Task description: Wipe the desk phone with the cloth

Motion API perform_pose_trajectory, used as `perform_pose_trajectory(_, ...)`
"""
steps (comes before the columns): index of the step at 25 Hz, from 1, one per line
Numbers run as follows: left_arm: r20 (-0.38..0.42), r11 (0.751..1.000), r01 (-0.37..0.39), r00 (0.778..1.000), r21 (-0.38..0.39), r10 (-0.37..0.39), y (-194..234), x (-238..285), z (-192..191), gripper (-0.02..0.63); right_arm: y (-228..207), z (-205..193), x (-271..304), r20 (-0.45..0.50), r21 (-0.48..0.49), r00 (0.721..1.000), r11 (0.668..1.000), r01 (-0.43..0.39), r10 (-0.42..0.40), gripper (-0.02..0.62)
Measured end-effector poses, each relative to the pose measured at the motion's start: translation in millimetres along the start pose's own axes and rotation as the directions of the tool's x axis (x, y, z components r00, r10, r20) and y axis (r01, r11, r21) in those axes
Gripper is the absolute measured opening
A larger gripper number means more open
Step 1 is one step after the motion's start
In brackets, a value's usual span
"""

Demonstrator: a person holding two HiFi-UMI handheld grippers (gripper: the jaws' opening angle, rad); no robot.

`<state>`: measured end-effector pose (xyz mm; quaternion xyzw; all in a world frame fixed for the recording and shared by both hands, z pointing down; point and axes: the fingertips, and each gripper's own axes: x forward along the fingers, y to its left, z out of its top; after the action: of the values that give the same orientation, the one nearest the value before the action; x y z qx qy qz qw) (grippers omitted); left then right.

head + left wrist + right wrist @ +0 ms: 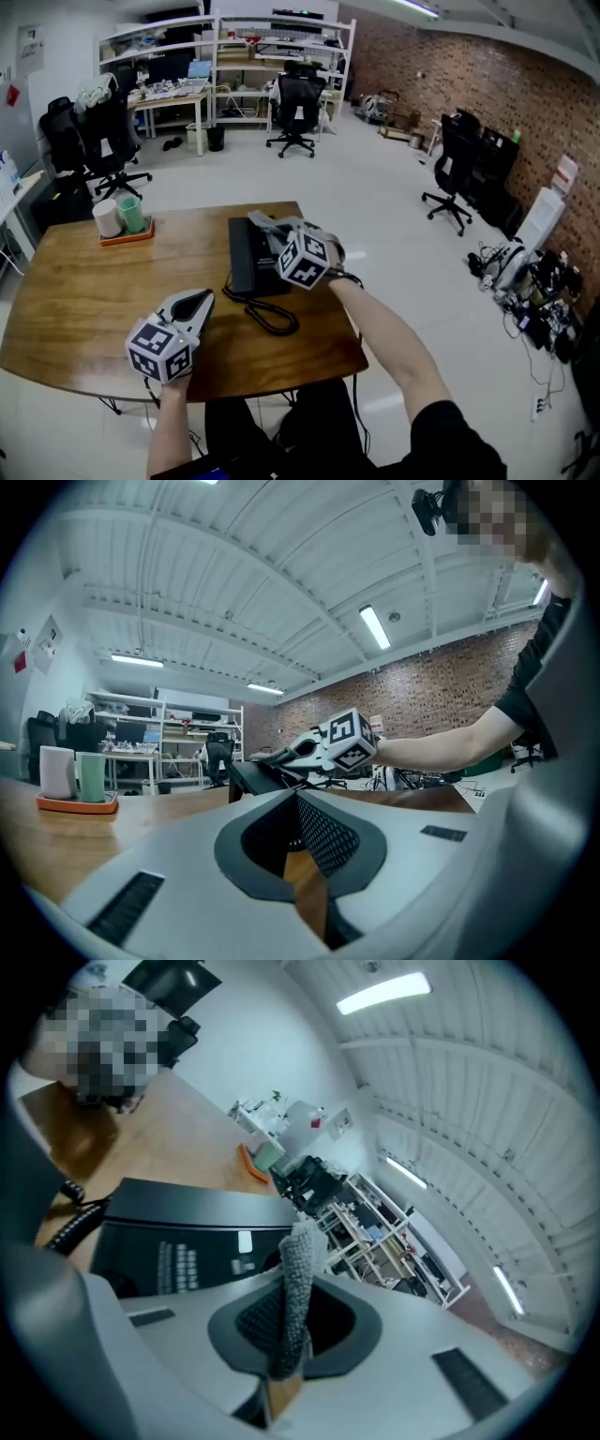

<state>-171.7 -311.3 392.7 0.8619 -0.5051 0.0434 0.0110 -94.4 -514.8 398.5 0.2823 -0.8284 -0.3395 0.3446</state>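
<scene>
Head view: the right hand-held gripper [262, 225] hangs over the desk phone [242, 262] on the worktop [84, 300]. Left gripper view: the left hand-held gripper [298, 808] is closed and empty. Right gripper view: jaws clamp the cloth [298, 1283] above the phone; wiping seems under way, most probably left

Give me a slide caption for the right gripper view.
Right gripper pinching a grey cloth over the black desk phone.

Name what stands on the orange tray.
A white cup and a green cup stand side by side on the orange tray. Their contents cannot be seen.
</scene>
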Motion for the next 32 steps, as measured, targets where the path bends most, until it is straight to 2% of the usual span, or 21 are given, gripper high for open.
perform_pose_trajectory(3, 0.001, 1.0, 0.0, 1.0, 0.006, 0.0, 3.9, 0.1, 0.9, -0.008, 39.2, 0.9, -26.8, 0.013, -0.082, 0.997, 0.994, -0.07, 0.072, 0.025)
perform_pose_trajectory(7, 0.003, 1.0, 0.001, 1.0, 0.007, -0.001, 7.5, -0.8, -2.2, -0.008, 92.2, -0.4, -61.4, 0.02, -0.138, 0.986, 0.977, -0.161, 0.165, 0.025)
perform_pose_trajectory(11, 0.01, 1.0, -0.002, 1.0, -0.003, 0.002, 12.6, -5.0, -6.9, -0.008, 131.8, -0.6, -84.2, 0.001, -0.166, 0.963, 0.95, -0.266, 0.27, 0.025)
perform_pose_trajectory(13, 0.019, 1.0, -0.001, 1.0, -0.021, 0.001, 15.5, -5.9, -7.7, -0.008, 135.7, 2.9, -96.0, 0.014, -0.152, 0.96, 0.95, -0.274, 0.28, 0.025)
perform_pose_trajectory(15, 0.033, 0.999, 0.002, 0.999, -0.047, -0.001, 21.5, -6.9, -7.5, -0.008, 123.2, 14.9, -111.1, 0.078, -0.08, 0.969, 0.97, -0.228, 0.235, 0.025)
perform_pose_trajectory(17, 0.053, 0.998, 0.002, 0.999, -0.068, 0.002, 27.2, -10.4, -6.4, -0.008, 102.0, 33.8, -132.1, 0.179, 0.043, 0.971, 0.985, -0.168, 0.158, 0.026)
perform_pose_trajectory(20, 0.105, 0.998, -0.006, 0.994, -0.054, 0.012, 24.7, -20.7, -1.2, -0.008, 70.3, 60.3, -172.6, 0.327, 0.256, 0.945, 0.962, -0.095, 0.007, 0.026)
perform_pose_trajectory(22, 0.148, 0.999, 0.004, 0.989, -0.034, 0.001, 11.4, -25.6, 7.5, -0.008, 49.8, 73.5, -204.7, 0.417, 0.379, 0.903, 0.922, -0.074, -0.1, 0.025)
perform_pose_trajectory(24, 0.18, 0.998, 0.046, 0.983, -0.042, -0.038, -11.3, -28.8, 17.9, -0.006, 34.3, 80.4, -239.7, 0.493, 0.478, 0.849, 0.874, -0.083, -0.189, 0.025)
perform_pose_trajectory(27, 0.236, 0.994, 0.096, 0.969, -0.056, -0.081, -44.7, -42.5, 40.3, -0.006, 27.6, 88.0, -286.4, 0.574, 0.565, 0.771, 0.816, -0.126, -0.278, 0.025)
perform_pose_trajectory(29, 0.268, 0.991, 0.121, 0.958, -0.054, -0.103, -63.4, -52.9, 58.2, -0.008, 30.3, 93.8, -307.9, 0.605, 0.583, 0.733, 0.8, -0.142, -0.31, 0.025)
perform_pose_trajectory(32, 0.296, 0.989, 0.146, 0.946, -0.027, -0.131, -92.7, -61.1, 80.0, -0.008, 35.2, 96.5, -333.7, 0.638, 0.583, 0.694, 0.798, -0.152, -0.333, 0.025)
